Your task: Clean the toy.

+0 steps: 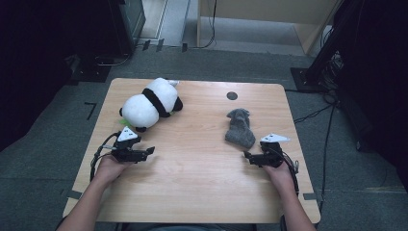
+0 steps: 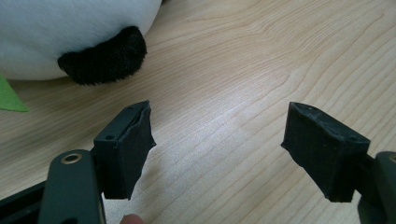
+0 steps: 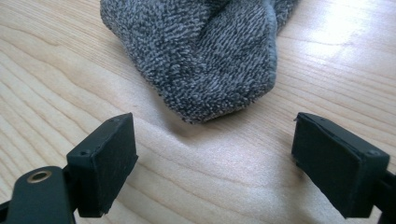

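Note:
A plush panda (image 1: 149, 103), white with black bands, lies on its side at the table's far left. My left gripper (image 1: 149, 151) rests low over the wood just in front of it, jaws apart and empty. In the left gripper view the panda's black foot (image 2: 103, 57) and white body sit beyond my left gripper (image 2: 217, 140). A grey sock (image 1: 239, 127) lies crumpled right of centre. My right gripper (image 1: 248, 156) sits just in front of it, open and empty. In the right gripper view the sock's toe end (image 3: 205, 51) lies a little ahead of my right gripper (image 3: 215, 158).
The wooden table (image 1: 192, 187) has a small dark round hole (image 1: 232, 95) near its far edge. A green scrap (image 2: 9, 95) pokes out beside the panda. Cables and dark stands line the floor around the table.

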